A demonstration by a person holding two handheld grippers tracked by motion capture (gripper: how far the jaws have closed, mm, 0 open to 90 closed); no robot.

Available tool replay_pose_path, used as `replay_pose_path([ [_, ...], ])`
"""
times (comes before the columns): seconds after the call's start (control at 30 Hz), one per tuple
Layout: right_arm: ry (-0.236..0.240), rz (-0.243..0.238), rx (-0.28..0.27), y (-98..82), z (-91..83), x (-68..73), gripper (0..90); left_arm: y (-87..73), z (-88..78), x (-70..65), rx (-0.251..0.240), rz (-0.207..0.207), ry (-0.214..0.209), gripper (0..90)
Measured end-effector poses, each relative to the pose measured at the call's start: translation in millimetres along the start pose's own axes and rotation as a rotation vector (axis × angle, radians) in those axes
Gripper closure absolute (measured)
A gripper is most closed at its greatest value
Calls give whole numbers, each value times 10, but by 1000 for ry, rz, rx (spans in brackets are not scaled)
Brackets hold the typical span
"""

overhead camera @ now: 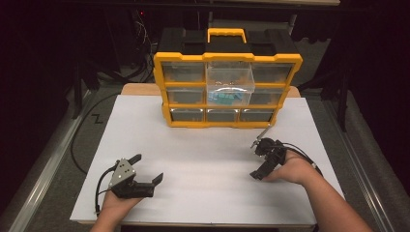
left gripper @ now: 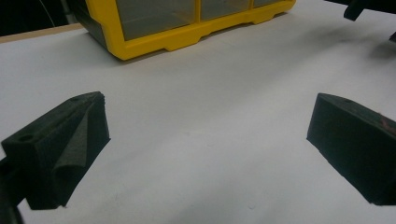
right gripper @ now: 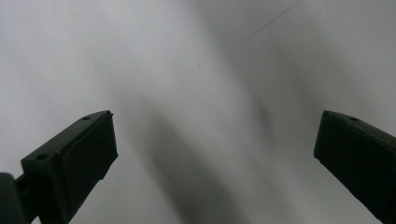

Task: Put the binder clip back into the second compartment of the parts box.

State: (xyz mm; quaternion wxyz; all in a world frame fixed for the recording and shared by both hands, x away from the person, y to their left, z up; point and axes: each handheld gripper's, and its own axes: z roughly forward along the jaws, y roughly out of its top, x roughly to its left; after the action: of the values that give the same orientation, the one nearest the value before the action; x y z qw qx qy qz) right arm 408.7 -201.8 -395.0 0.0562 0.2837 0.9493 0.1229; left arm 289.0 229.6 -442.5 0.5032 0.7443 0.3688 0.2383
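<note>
Fingers on both grippers are spread wide with nothing between them. On the left, the left gripper (overhead camera: 147, 169) rests low on the white surface (overhead camera: 208, 159), its fingers (left gripper: 65, 149) pointing toward the organizer (overhead camera: 227, 89), which stands well apart at the far middle of the surface. One clear drawer (overhead camera: 230, 83) in its upper middle sticks out toward the person, with small teal parts (overhead camera: 227, 98) visible at its bottom. On the right, the right gripper (overhead camera: 258, 159) sits near the organizer's right front corner, fingers (right gripper: 70, 163) aimed down at bare surface.

The likeliest trouble, I judge, is the drawer: it overhangs the front, so a careless reach from either hand could knock it out or tip it and spill the parts. A push on the yellow frame could also slide the whole organizer back toward the far edge.

Open room is generous between the two grippers and in front of the organizer; the side margins are narrower.
</note>
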Motion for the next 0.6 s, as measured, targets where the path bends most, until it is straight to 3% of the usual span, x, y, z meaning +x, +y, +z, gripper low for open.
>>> replay_pose_path([
  [0.17, -9, 72, -208, -173, 88, 36, 4, -4, 6, 1, 4, -5, 4, 3],
  [0.23, -29, 97, -326, -257, 85, 61, 5, -3, 6, -1, 6, -8, 3, 3],
  [0.3, -29, 133, -409, -331, 77, 95, 5, -1, 5, -1, 5, -9, 3, 3],
  [0.33, -25, 147, -486, -389, 74, 114, 4, 1, 4, 1, 4, -9, 3, 3],
  [0.43, -17, 217, -645, -523, 52, 165, 5, 4, 1, 6, -6, -18, -1, 2],
  [0.53, -30, 255, -772, -642, 35, 222, 4, 13, -14, 16, -23, -35, -8, 3],
  [0.57, -40, 288, -838, -716, 41, 258, 4, 13, -15, 17, -23, -37, -7, 2],
  [0.6, -46, 298, -862, -747, 48, 269, 4, 13, -14, 18, -22, -40, -5, 3],
])
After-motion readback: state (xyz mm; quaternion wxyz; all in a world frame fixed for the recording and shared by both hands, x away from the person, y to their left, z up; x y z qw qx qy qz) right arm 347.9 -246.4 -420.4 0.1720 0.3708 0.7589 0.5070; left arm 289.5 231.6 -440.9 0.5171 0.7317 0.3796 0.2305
